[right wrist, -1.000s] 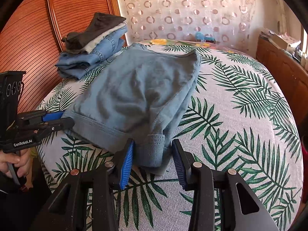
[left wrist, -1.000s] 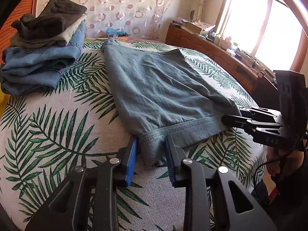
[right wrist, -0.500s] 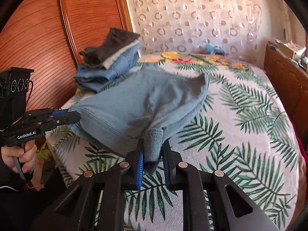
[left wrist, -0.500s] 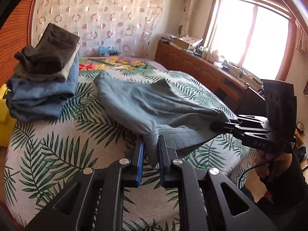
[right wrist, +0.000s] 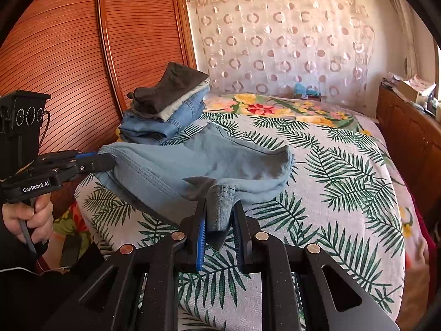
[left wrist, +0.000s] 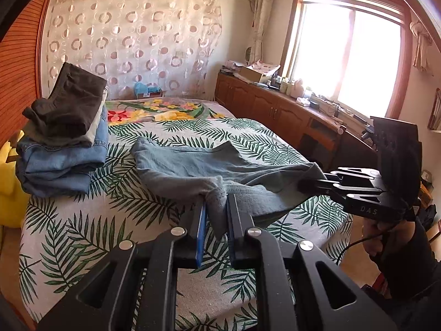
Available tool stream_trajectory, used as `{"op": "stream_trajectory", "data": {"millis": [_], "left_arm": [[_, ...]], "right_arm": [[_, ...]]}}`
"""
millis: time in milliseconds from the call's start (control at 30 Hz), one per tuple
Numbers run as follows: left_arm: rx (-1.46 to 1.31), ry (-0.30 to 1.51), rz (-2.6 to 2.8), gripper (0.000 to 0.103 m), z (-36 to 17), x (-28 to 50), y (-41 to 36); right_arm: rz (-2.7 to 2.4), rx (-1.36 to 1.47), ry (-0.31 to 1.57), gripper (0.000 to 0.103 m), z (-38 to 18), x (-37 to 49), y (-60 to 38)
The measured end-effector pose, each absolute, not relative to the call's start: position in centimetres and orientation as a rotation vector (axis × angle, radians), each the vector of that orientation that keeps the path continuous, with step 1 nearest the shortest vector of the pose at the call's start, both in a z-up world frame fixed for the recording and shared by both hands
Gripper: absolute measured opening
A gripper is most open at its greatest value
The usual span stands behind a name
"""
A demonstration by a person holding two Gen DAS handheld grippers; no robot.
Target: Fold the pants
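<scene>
The blue-grey pants (left wrist: 187, 162) lie on the palm-leaf bed cover (left wrist: 69, 234), their near edge lifted off it. My left gripper (left wrist: 216, 198) is shut on one corner of that stitched edge, and cloth hangs down between its blue pads. To the right, my right gripper (left wrist: 308, 183) pinches the other corner. In the right wrist view the pants (right wrist: 220, 154) sag between the right gripper (right wrist: 219, 207), shut on a ribbed fold, and the left gripper (right wrist: 107, 161) at the left. A hand holds each gripper's handle.
A stack of folded clothes (left wrist: 63, 143), jeans under dark and pale pieces, sits at the bed's far left (right wrist: 165, 110). A wooden cabinet (left wrist: 275, 107) runs under the window on the right. A slatted wardrobe (right wrist: 69, 55) stands on the left. A yellow object (left wrist: 8, 182) lies beside the bed.
Both grippers closed on the pants' near edge and rose, lifting it off the bed. The cloth that lay flat now hangs stretched between them.
</scene>
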State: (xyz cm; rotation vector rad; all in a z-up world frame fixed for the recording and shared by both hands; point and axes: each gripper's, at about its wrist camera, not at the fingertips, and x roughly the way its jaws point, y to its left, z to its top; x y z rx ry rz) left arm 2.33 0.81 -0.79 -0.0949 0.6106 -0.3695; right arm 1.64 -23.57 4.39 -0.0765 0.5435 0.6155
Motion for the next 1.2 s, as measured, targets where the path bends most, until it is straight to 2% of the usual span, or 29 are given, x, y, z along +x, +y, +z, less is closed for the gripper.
{"op": "stream_trajectory", "data": {"millis": [700, 1200], "left_arm": [[-0.066, 0.499, -0.405, 0.014, 3.5, -0.2, 0.3], [-0.067, 0.586, -0.371, 0.014, 0.3, 2.3, 0.6]], "right_arm": [[0.623, -0.084, 0.439, 0.017, 7.0, -0.8, -25.3], [0.607, -0.078, 0.485, 0.017, 5.3, 1.8, -24.4]]}}
